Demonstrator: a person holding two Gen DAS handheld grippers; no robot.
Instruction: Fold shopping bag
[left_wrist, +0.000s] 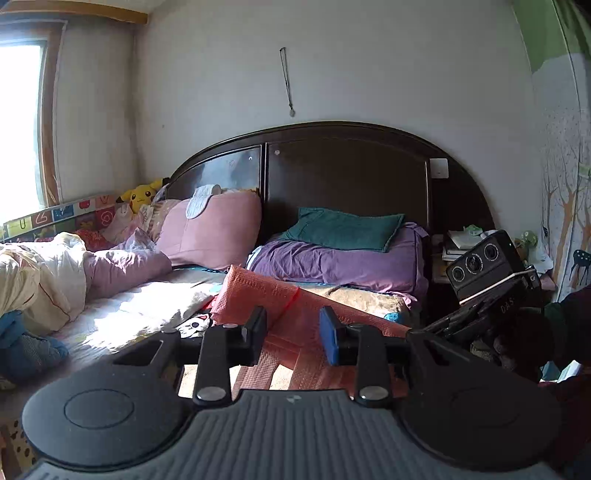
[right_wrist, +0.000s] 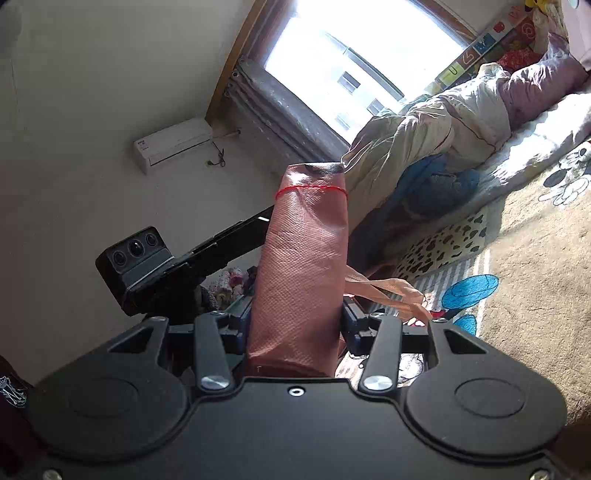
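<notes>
Looking along the left gripper (left_wrist: 293, 338), its jaws stand narrowed with a gap, gripping nothing; the pink shopping bag (left_wrist: 266, 295) runs just beyond them from far left to near right above the bed (left_wrist: 147, 306). Rightward view: the right gripper (right_wrist: 295, 328) clamps the folded bag, long axis pointing straight away.

a pink pillow (left_wrist: 218, 229) and teal pillow (left_wrist: 343, 229) rest against the dark headboard (left_wrist: 347, 173).
</notes>
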